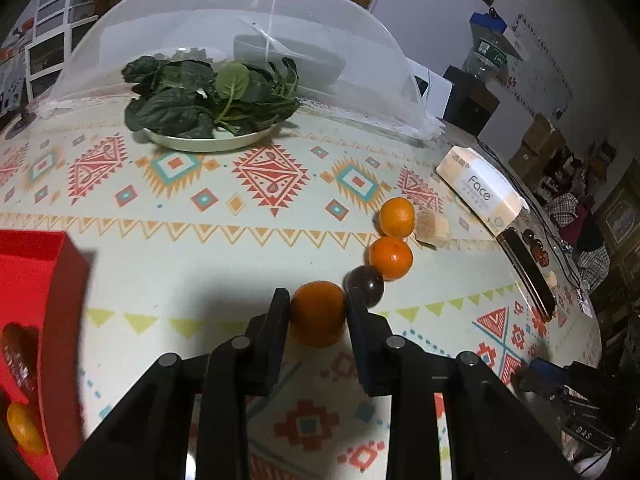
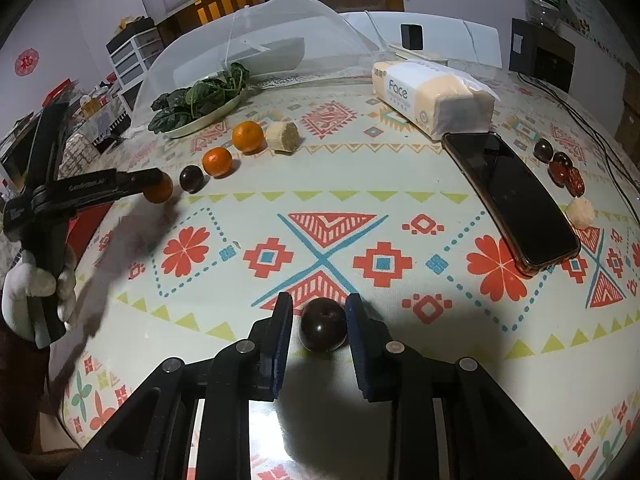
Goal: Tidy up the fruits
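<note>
Left hand-held gripper (image 1: 318, 300) and right hand-held gripper (image 2: 319, 310), angled downward, each pinch something.

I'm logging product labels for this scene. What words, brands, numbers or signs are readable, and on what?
"Face": on the cream-coloured plastic-wrapped tissue pack, large grey letters; the smaller line beneath is too small to read.
"DAS": white letters on a dark object at the table's edge, left wrist view.
White lettering along the black left gripper: too blurred.
Round red wall sign: unreadable.
Water bottle label, wall posters: too small.
</note>
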`<state>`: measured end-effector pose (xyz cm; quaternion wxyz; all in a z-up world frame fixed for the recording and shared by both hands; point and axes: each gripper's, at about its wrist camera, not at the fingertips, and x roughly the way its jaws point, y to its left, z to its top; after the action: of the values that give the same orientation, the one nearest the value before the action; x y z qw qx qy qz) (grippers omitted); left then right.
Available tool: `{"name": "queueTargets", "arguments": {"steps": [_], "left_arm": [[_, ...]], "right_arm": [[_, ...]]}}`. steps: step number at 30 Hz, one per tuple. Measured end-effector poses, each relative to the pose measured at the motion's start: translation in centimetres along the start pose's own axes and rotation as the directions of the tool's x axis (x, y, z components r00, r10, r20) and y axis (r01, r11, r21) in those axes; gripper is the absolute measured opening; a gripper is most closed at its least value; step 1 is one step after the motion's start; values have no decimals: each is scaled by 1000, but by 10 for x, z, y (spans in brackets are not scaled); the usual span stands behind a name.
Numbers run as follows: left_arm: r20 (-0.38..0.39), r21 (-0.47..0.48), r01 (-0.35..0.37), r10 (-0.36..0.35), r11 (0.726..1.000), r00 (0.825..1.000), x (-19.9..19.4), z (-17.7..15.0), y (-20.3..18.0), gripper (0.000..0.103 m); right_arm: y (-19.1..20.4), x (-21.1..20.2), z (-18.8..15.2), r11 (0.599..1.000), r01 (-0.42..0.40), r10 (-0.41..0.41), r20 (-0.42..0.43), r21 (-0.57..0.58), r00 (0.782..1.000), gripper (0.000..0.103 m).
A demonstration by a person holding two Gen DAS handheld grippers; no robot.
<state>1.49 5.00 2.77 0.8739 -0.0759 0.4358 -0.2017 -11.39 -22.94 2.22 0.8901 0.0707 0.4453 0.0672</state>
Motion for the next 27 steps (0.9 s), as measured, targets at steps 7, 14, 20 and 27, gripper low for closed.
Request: {"name": "queueTargets", "arguments": {"steps": [7,14,20,27], "left_arm": [[63,-31,16,-14,999,998,-35,-14,5,28],[183,-73,-3,16,997,983,-92,-30,22,28],[265,-177,-40,87,983,960,-144,-50,68,28],[318,-294,-93,190,951,929,-191,-71,129,28]], "right_arm": [[9,-5,4,999,-42,42,19,5,999,22],[44,-6,10,993,-106,108,25,-46,994,20],[97,-4,20,975,-190,193,16,-117,981,20],[188,2,35,923,-305,311,-15,-236,950,20]]}}
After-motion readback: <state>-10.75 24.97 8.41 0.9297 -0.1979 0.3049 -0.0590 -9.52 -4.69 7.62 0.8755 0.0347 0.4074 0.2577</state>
